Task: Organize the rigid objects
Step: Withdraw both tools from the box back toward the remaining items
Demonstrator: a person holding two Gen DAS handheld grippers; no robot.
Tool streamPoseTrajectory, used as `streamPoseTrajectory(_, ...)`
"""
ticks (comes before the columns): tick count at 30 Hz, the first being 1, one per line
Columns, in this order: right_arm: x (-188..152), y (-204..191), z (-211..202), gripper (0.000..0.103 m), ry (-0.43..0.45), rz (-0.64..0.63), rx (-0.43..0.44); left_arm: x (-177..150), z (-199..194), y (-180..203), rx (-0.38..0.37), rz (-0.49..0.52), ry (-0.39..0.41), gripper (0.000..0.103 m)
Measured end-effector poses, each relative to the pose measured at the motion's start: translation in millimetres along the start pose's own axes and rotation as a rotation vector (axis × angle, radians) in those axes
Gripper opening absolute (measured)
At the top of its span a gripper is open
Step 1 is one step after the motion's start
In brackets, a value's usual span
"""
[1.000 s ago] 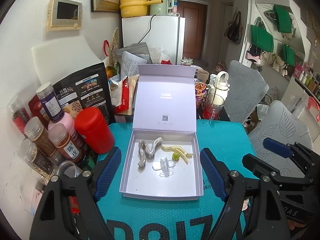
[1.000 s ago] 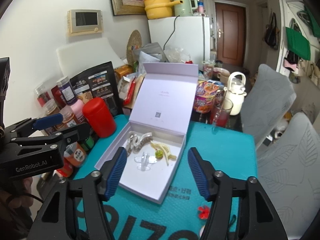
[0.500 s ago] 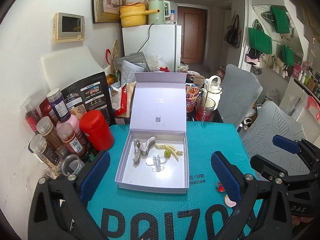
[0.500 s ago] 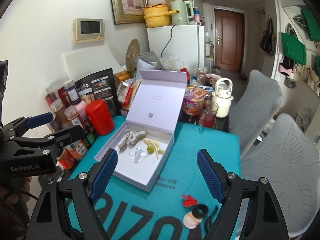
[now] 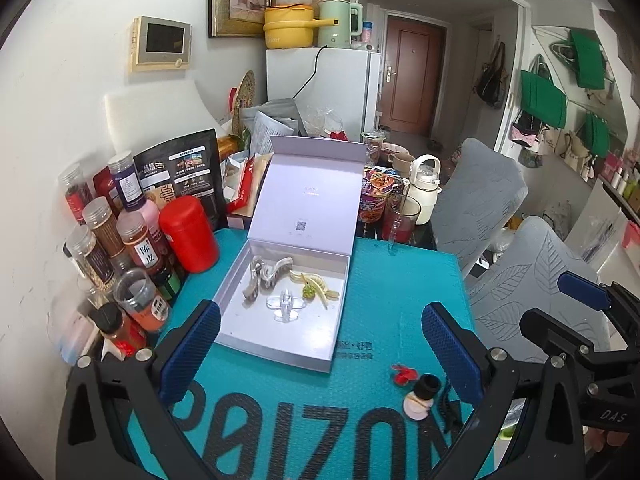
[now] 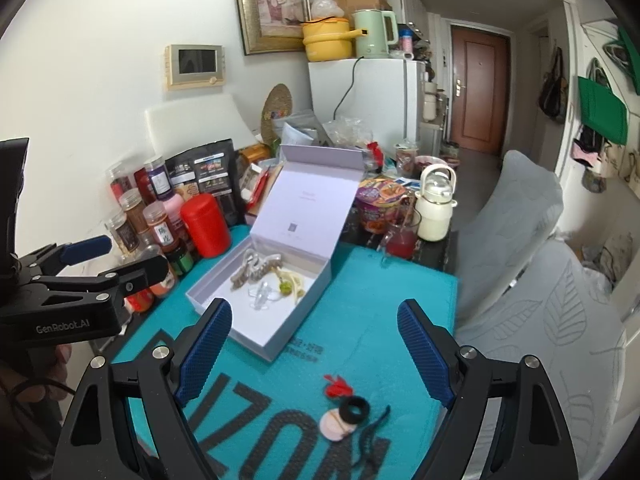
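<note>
An open lilac box (image 5: 256,344) (image 6: 280,340) lies on the teal mat, lid upright. Inside it lie a grey hair claw (image 5: 262,276) (image 6: 250,268), a clear clip (image 5: 285,304) (image 6: 262,294) and a cream clip with a green bead (image 5: 316,286) (image 6: 292,282). On the mat near the front lie a red clip (image 5: 402,374) (image 6: 338,387), a black ring on a pink disc (image 5: 420,396) (image 6: 346,416) and a black clip (image 6: 374,434). My left gripper (image 5: 320,354) is open and empty, held back above the mat. My right gripper (image 6: 314,350) is open and empty above the small items.
Spice jars (image 5: 104,236) and a red canister (image 5: 190,234) crowd the mat's left edge. A glass of red drink (image 5: 398,222), a cream kettle (image 5: 424,186) and a noodle cup stand behind the box. Grey chairs (image 5: 532,280) stand at the right.
Both grippers have pulled back and up from the box. The red clip, black ring and pink disc have come into view near the front of the mat.
</note>
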State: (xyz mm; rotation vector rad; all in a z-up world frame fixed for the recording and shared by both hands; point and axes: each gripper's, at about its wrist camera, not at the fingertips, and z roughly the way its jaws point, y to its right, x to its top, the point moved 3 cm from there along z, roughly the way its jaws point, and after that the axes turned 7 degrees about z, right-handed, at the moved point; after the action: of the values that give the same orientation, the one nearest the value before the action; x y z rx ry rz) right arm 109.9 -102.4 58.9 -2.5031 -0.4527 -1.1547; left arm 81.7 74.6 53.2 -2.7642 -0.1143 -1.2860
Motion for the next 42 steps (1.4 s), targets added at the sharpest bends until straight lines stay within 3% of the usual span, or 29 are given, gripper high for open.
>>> streamPoseTrajectory(12, -17, 45, -22, 0.086, -0.026, -0.059, 0.080, -25, -18, 52, 0.035, -0.076, -0.010, 0.103)
streamPoseTrajectory(20, -34, 69, -24, 0.086, -0.065, -0.064, 0.083, -41, -14, 77, 0.028, -0.068, -0.043, 0.103)
streamPoseTrajectory(42, -118, 111, 48, 0.086, -0.258, 0.022, 0.060, -112, 66, 100, -0.043, -0.012, -0.229, 0.103)
